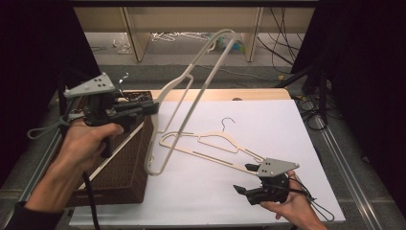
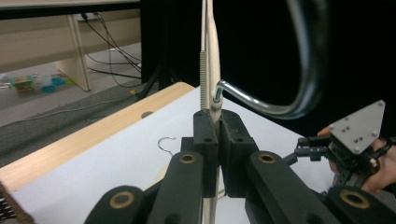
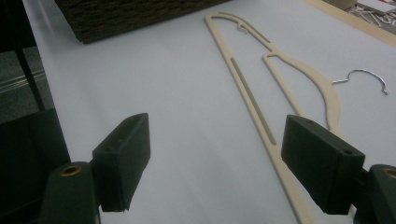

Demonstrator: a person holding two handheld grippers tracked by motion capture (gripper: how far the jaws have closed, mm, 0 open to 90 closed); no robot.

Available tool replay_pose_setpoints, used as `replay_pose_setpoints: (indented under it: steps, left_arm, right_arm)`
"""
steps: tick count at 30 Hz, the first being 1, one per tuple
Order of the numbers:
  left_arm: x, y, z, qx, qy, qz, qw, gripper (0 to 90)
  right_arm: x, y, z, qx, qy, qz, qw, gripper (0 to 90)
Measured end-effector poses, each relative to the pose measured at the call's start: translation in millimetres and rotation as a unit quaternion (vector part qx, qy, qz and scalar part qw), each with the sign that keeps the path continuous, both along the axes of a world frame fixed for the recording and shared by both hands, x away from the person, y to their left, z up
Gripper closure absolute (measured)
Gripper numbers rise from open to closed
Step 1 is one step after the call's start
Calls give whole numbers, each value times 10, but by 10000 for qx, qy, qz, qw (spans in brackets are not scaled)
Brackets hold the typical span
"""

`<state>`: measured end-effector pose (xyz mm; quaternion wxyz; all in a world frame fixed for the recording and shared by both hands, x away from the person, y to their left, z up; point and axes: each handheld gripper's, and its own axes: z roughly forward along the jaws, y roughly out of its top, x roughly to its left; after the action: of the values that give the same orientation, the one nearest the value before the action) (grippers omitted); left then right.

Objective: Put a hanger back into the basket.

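Our left gripper (image 1: 152,107), upper left, is clenched on a raised cream plastic hanger (image 1: 191,81). Our right gripper (image 1: 244,179), lower right, gapes empty just beside the flat cream hanger (image 1: 210,151), whose long bar runs up-left across mid-frame; the right is nearer.

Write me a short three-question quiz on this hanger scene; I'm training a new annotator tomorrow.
1. True or false: the left tongs are shut on the raised cream plastic hanger.
2. Where does the second cream hanger with a metal hook lie? A) in the dark woven wicker basket B) flat on the white table sheet C) in the right tongs
3. Fill in: the right tongs' jaws stand ___.

Key: 1 true; 2 B; 3 open.
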<state>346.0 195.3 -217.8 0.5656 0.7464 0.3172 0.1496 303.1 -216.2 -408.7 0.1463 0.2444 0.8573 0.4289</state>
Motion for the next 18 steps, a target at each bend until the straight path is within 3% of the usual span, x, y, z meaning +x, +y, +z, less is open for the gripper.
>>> replay_pose_setpoints:
  steps: [7, 8, 11, 15, 18]
  left_arm:
    - [-88, 378, 229, 154, -105, 379, 9991, 859]
    - [-80, 448, 238, 219, -204, 439, 9986, 859]
    - [-91, 650, 220, 408, -250, 667, 9966, 858]
    - [-107, 928, 116, 421, -127, 890, 9951, 858]
    - [-116, 1114, 18, 506, -54, 1107, 9925, 858]
  right_arm:
    - [0, -5, 3, 22, -5, -5, 10000, 249]
    - [-5, -6, 3, 19, 25, -13, 10000, 249]
    - [-3, -9, 7, 14, 34, -10, 10000, 248]
    - [-2, -9, 3, 8, 5, -21, 10000, 249]
    - [-1, -5, -1, 14, 59, -14, 10000, 246]
